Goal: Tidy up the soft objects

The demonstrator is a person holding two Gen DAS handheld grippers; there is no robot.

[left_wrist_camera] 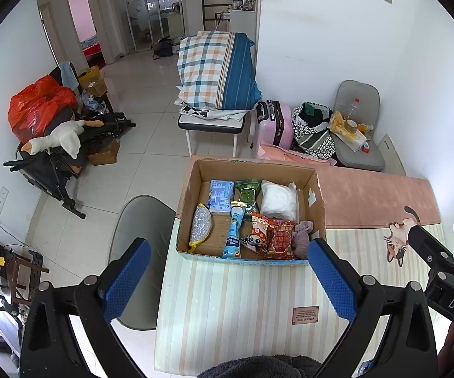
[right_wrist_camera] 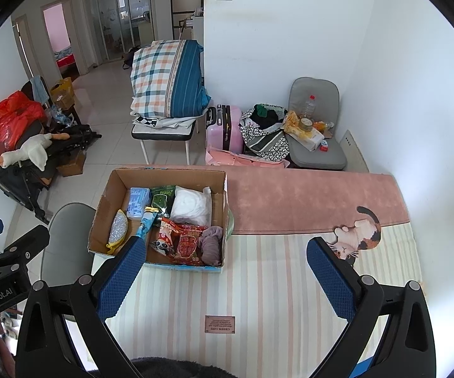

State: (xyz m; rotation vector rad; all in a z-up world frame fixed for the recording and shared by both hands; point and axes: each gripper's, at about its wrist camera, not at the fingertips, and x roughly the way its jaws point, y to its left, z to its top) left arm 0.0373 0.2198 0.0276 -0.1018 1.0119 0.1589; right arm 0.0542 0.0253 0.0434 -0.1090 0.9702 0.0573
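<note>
An open cardboard box (left_wrist_camera: 317, 201) (right_wrist_camera: 102, 208) stands on a striped table mat (left_wrist_camera: 242, 302) (right_wrist_camera: 258, 283). In it lie a white soft bag (left_wrist_camera: 279, 201) (right_wrist_camera: 192, 204), a mauve cloth (left_wrist_camera: 302, 237) (right_wrist_camera: 211, 244), red snack packs (left_wrist_camera: 279, 239) (right_wrist_camera: 187, 244), a green pack (left_wrist_camera: 247, 193), a blue pack (left_wrist_camera: 220, 197), a blue tube (left_wrist_camera: 235, 236) and a silver scrubber (left_wrist_camera: 200, 228) (right_wrist_camera: 118, 231). My left gripper (left_wrist_camera: 230, 278) is open and empty just in front of the box. My right gripper (right_wrist_camera: 227, 278) is open and empty, right of the box's front.
A pink cloth (right_wrist_camera: 305, 198) covers the table's far half, with a cat picture (right_wrist_camera: 357, 236) on the mat. A grey chair (left_wrist_camera: 142, 242) stands left of the table. Beyond are a quilt on a stool (left_wrist_camera: 217, 72), a pink suitcase (left_wrist_camera: 274, 123) and a cluttered chair (left_wrist_camera: 356, 132).
</note>
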